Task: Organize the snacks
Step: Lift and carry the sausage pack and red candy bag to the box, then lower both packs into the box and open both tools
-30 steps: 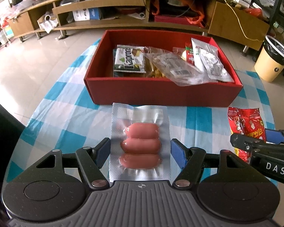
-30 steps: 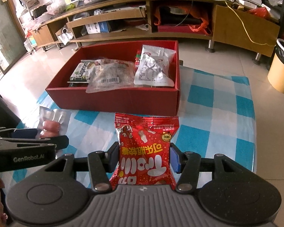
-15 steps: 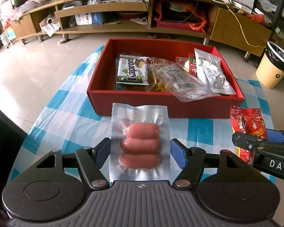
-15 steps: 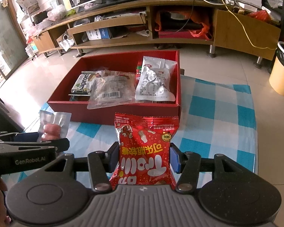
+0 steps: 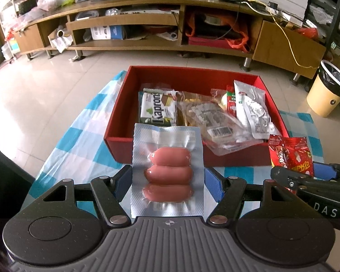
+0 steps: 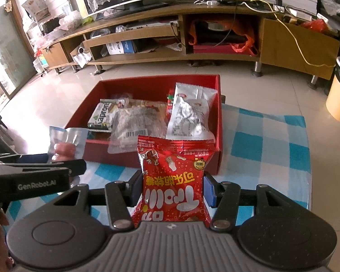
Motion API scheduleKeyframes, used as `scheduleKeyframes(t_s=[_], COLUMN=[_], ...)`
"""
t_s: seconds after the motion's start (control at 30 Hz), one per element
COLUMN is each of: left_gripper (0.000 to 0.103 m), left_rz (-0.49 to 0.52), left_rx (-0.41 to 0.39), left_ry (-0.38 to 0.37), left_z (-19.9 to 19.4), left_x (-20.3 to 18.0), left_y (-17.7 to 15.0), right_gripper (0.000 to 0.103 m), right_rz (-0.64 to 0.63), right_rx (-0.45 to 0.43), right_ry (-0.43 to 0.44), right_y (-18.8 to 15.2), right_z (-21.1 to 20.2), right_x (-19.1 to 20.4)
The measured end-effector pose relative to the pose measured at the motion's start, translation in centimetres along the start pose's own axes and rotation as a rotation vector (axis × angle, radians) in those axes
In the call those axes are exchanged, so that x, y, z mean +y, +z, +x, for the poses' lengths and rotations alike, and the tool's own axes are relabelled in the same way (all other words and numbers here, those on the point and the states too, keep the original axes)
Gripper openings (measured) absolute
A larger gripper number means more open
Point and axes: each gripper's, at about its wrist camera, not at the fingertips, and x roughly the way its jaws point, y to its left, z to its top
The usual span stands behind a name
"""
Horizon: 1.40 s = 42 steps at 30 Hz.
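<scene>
**Two snack packs clamped before the red box**

The left tongs (image 5: 167,182) are clamped on a flat, clear vacuum-sealed pouch of three plump pink sausages (image 5: 167,170), its dimpled silvery film pinched at both side edges between the blue pads. The pouch stands up in front of the near wall of the shallow, rectangular red cardboard box (image 5: 117,122).

The right tongs (image 6: 172,188) are clamped on a puffy, glossy red foil snack bag with white lettering (image 6: 173,181), crimped along its top edge, held at the box's near right corner.

The box sits on the counter, which is covered by a blue-and-white checked cloth (image 6: 260,136). Inside lie a green-and-white wafer packet (image 5: 158,111) towards the left, a crinkled transparent plastic bag with a barcode label (image 5: 213,122) in the middle, and a matte silver-white sachet (image 6: 190,115) by the right wall.
</scene>
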Motion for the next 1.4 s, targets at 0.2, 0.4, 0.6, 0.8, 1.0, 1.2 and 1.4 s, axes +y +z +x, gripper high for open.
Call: scheduleKeyframes(t_s=[0.2,0.4,0.6,0.8,1.0,1.2,1.4], left_gripper=[0.075,0.075,0.075,0.075,0.075,0.075,0.075], left_rz=[-0.002,-0.006,-0.004,-0.005,-0.002,0.0,-0.003], left_rx=[-0.01,-0.015,-0.02,-0.028,-0.032,-0.03,-0.019], left_ry=[0.0,0.005,0.01,0.016,0.023,0.033,0.045], left_z=[0.3,0.7,1.1,1.6,2.2,3.3,4.8], left_x=[-0.2,-0.2,-0.4,-0.6,-0.9,-1.2,-1.4], left_y=[1.0,2.0,2.9,3.9,4.8,5.9,6.9], right_gripper=[0.053,0.053,0.053,0.053,0.053,0.053,0.053], right_rz=[-0.003,-0.001,-0.001,0.005,0.009,0.015,0.029], right_rx=[-0.017,-0.031,-0.038,-0.045,-0.042,-0.028,-0.009], right_ry=[0.01,0.013,0.016,0.013,0.012,0.007,0.004], right_y=[1.3,2.4,3.4,4.3,5.3,6.3,7.3], right_z=[0.3,0.6,0.9,1.3,2.1,3.5,5.3], right_x=[0.1,0.0,-0.1,-0.3,-0.7,-1.1,-1.7])
